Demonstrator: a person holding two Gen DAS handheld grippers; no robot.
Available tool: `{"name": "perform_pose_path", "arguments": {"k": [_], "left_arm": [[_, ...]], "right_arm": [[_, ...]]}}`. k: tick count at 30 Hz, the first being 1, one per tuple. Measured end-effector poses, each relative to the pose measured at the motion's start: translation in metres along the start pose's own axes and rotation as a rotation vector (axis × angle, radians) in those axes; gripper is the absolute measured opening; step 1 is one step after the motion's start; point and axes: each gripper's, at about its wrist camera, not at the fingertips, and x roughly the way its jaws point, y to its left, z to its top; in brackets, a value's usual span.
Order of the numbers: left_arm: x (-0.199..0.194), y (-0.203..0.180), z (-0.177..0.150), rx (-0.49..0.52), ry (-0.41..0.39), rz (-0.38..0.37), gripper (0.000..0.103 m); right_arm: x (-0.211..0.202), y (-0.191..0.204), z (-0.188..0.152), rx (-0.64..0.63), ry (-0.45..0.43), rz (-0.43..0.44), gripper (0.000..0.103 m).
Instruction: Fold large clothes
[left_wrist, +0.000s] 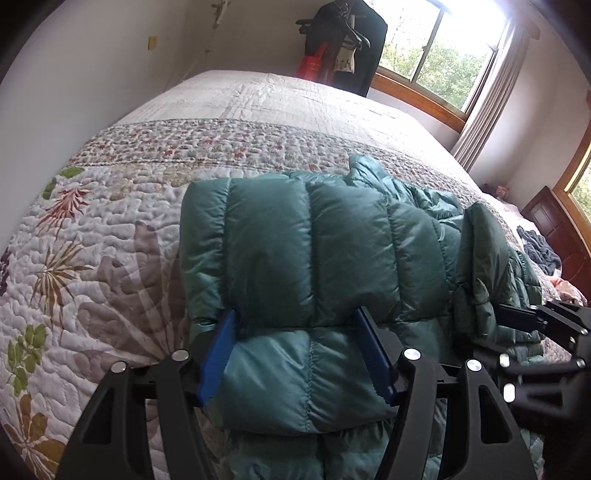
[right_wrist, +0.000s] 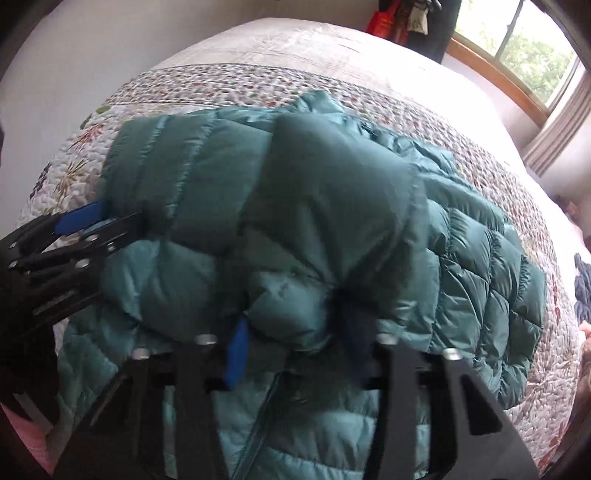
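A teal quilted puffer jacket (left_wrist: 332, 236) lies on the bed, its near part folded back over itself into a thick roll. In the left wrist view my left gripper (left_wrist: 295, 350) is shut on the left end of that fold, the padding bulging between its blue pads (left_wrist: 218, 354). My right gripper (right_wrist: 295, 347) is shut on the fold further right, with the fabric puckered between its fingers. Each gripper also shows in the other's view: the right gripper (left_wrist: 517, 321) at the jacket's right side, the left gripper (right_wrist: 107, 218) at its left edge. The jacket's lower layer (right_wrist: 491, 266) spreads out flat beneath.
A floral quilt (left_wrist: 92, 258) covers the bed, with bare quilt to the left and beyond the jacket. Dark clothes and a red bag (left_wrist: 314, 66) hang at the far end. Windows (left_wrist: 443, 55) lie at the back right. A dark blue cloth (left_wrist: 539, 251) sits by the wooden headboard (left_wrist: 554, 221).
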Motion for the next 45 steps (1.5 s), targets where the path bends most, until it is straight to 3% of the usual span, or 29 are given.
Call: {"name": "perform_pose_path", "arguments": {"k": [2,6,9,13,15,16,20,22,25,27,30,34,37,40,42,45], "left_arm": [[0.001,0.0,0.0,0.006,-0.001,0.003,0.065],[0.002,-0.001,-0.001,0.01,-0.004,0.007,0.066],[0.002,-0.002,-0.002,0.01,-0.007,0.008,0.066],[0.001,-0.001,-0.001,0.007,-0.006,0.004,0.066],[-0.005,0.0,0.001,-0.006,-0.011,-0.014,0.066],[-0.009,0.001,0.002,-0.01,-0.021,-0.024,0.066],[-0.025,-0.008,0.004,0.009,-0.059,-0.049,0.066],[-0.024,-0.012,0.003,0.023,-0.052,-0.07,0.066],[-0.017,-0.018,0.0,0.044,-0.029,-0.074,0.066],[-0.01,-0.02,-0.002,0.056,-0.017,-0.056,0.066],[-0.006,-0.018,-0.004,0.065,-0.012,-0.042,0.066],[-0.002,-0.017,-0.004,0.066,-0.011,-0.034,0.066],[0.004,-0.016,-0.005,0.071,0.0,-0.028,0.066],[0.004,-0.016,-0.006,0.076,0.002,-0.02,0.066],[-0.001,-0.016,-0.005,0.072,-0.004,-0.017,0.066],[-0.017,-0.019,-0.001,0.074,-0.047,-0.027,0.066]], "right_arm": [[-0.006,-0.019,-0.004,0.056,-0.01,0.051,0.015],[-0.032,-0.062,-0.016,0.168,-0.06,0.161,0.014],[-0.052,-0.102,-0.03,0.255,-0.09,0.177,0.015],[-0.059,-0.156,-0.055,0.375,-0.087,0.179,0.034],[-0.059,-0.183,-0.07,0.436,-0.1,0.196,0.054],[-0.059,-0.195,-0.076,0.466,-0.109,0.218,0.059],[-0.045,-0.223,-0.083,0.55,-0.109,0.345,0.063],[-0.035,-0.225,-0.078,0.549,-0.082,0.355,0.063],[-0.02,-0.217,-0.069,0.518,-0.055,0.37,0.052],[-0.009,-0.209,-0.064,0.514,-0.028,0.367,0.024],[-0.009,-0.206,-0.063,0.505,-0.04,0.362,0.008],[-0.022,-0.213,-0.068,0.507,-0.083,0.311,0.007],[-0.012,-0.215,-0.074,0.501,-0.033,0.259,0.007],[-0.002,-0.215,-0.08,0.503,-0.001,0.275,0.009],[-0.012,-0.216,-0.082,0.501,-0.026,0.262,0.013],[-0.043,-0.215,-0.081,0.476,-0.106,0.167,0.016]]}}
